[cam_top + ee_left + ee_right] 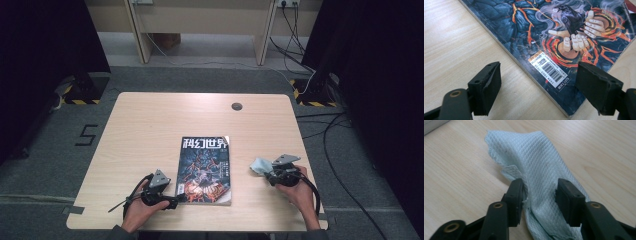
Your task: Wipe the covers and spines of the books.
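A magazine (pixel 206 170) with a dark, fiery cover lies flat near the front middle of the wooden table (pixel 150 125). My left gripper (pixel 180 199) rests at its near left corner, held low. In the left gripper view the jaws (pixel 540 68) stand open astride the magazine (pixel 564 37) edge by the barcode, touching nothing. To the right of the magazine lies a pale blue woven cloth (pixel 260 165). My right gripper (pixel 266 172) has its pads pressed on a raised fold of the cloth (pixel 534 152), one on each side (pixel 539 185).
A round cable hole (pixel 236 106) sits near the table's far edge. Behind the table are desk legs and loose cables (pixel 300 30) on the grey floor. Dark curtains flank both sides, and yellow-black stands (pixel 312 95) sit at the far corners.
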Available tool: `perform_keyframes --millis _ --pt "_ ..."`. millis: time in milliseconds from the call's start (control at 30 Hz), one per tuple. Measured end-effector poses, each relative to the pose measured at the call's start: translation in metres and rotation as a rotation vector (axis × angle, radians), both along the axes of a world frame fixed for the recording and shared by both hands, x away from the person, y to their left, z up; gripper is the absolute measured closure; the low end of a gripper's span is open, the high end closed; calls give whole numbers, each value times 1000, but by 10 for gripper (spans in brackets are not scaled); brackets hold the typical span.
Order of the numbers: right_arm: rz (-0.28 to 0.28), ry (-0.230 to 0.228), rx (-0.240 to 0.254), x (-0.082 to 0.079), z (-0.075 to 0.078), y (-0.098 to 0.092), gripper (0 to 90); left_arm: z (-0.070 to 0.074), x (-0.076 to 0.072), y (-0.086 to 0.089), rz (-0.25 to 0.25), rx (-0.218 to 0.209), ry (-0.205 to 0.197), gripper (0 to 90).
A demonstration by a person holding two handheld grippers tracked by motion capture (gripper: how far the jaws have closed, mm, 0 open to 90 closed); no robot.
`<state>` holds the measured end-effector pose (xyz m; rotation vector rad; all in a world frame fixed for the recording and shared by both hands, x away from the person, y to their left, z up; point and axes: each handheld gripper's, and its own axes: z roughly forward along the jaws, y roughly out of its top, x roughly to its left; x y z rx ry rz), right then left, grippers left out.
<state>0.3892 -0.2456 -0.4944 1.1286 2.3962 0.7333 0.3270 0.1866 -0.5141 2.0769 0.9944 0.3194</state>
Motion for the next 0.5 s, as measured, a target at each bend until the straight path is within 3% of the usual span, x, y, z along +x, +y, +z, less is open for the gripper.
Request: perform_keyframes --millis 167,233,333,400,433,500 --pt "-7 -19 -6 1 0 -1 676 0 1 0 6 -3 -3 204" --pt "-12 -33 13 1 3 -4 785 0 2 0 7 -5 -2 212" --pt "-26 -45 11 1 4 -5 807 0 7 -1 17 -23 0 215" --pt "-44 -49 32 1 6 -7 816 0 11 -3 23 -37 3 221" --pt "-55 -67 71 0 10 -10 823 0 12 -3 24 -52 6 224" --pt "-60 -75 83 0 12 -11 825 0 11 -3 23 -59 7 225"
